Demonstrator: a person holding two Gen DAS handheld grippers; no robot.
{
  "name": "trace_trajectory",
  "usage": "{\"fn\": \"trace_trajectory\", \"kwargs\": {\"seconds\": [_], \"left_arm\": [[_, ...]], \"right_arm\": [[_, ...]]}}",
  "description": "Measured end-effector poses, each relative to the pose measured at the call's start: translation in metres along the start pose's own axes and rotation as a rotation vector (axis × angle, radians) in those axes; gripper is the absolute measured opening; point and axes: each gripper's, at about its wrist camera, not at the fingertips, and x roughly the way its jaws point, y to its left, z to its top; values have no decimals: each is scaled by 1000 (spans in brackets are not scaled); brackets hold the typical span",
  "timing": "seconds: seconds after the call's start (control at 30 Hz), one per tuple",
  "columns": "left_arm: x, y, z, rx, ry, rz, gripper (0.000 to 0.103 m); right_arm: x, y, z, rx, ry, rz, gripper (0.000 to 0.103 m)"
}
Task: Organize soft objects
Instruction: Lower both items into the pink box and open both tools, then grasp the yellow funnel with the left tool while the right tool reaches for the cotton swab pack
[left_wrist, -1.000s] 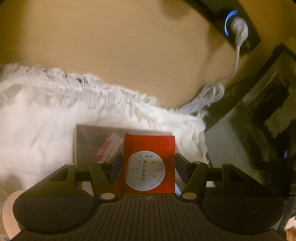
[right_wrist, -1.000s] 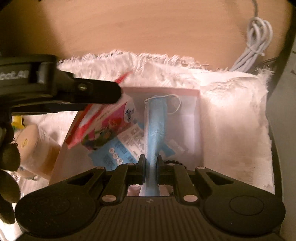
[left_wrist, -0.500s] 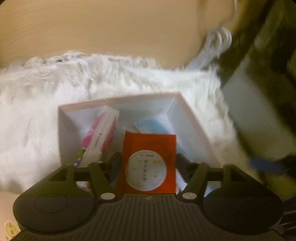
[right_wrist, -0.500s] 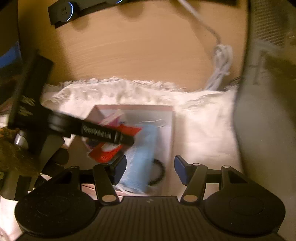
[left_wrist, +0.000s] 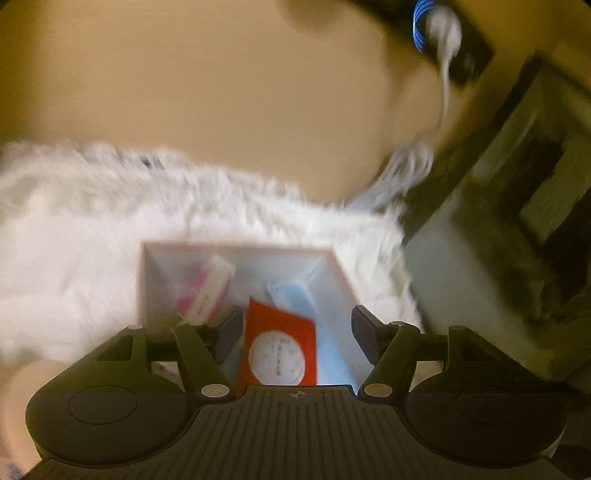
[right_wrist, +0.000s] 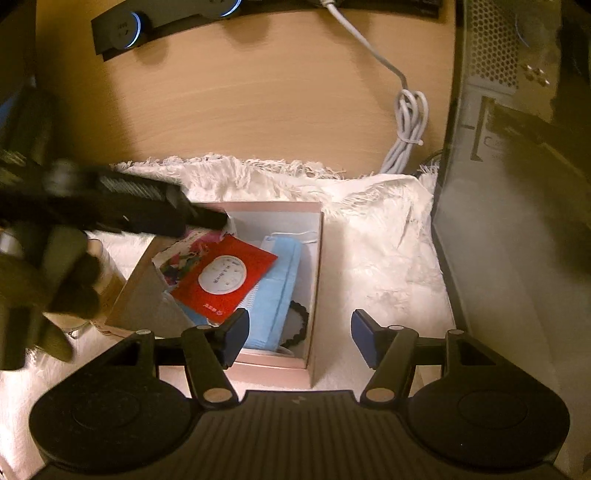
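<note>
A fluffy white rug (right_wrist: 369, 258) covers a wooden desk (right_wrist: 258, 103). On the rug sits a pink box (right_wrist: 314, 288) holding a blue face mask (right_wrist: 273, 295), a floral packet (right_wrist: 181, 258) and, on top, a red packet (right_wrist: 221, 280). Both the left gripper (left_wrist: 291, 325) and right gripper (right_wrist: 299, 332) hover with jaws spread, holding nothing. The red packet lies tilted (loosely, it seems); a low pass by either tool could snag it and flip it out.
</note>
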Motion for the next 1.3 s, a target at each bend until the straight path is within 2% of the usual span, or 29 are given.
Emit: {"fn": "trace_trajectory", "kwargs": {"seconds": [0.1,0.17,0.23,0.33,0.47,0.53,0.6,0.77,0.93,1.03,1.2,1.3], "left_arm": [[-39,13,3,-56,-100,-8,70],[-73,29,-2,-79,-172,18,70],[-106,46,-10,-86,-239,75,70],[-159,84,-29,-119,-337,209,70],[-219,145,-64,-265,-389,362,70],[-241,172,-84,-342,-391,428,70],[-251,189,-99,-373,-370,461,70],[-238,198,-121,-272,-255,471,70],[-207,190,-120,-66,-195,529,70],[-182,194,-114,52,-145,608,70],[-151,207,-101,187,-107,659,70],[-140,218,-90,195,-112,660,71]], "right_arm": [[4,15,4,-31,-6,11,63],[6,25,6,-49,-19,26,64],[8,37,12,-70,-34,42,64],[9,55,22,-94,-59,66,64],[12,84,35,-136,-91,111,68],[15,104,38,-155,-100,138,70],[17,121,38,-172,-92,176,72],[21,167,34,-280,-60,267,74],[18,197,27,-381,-45,290,74],[14,203,24,-396,-31,286,74],[10,197,19,-392,-14,248,74],[7,187,17,-365,-3,220,74]]}}
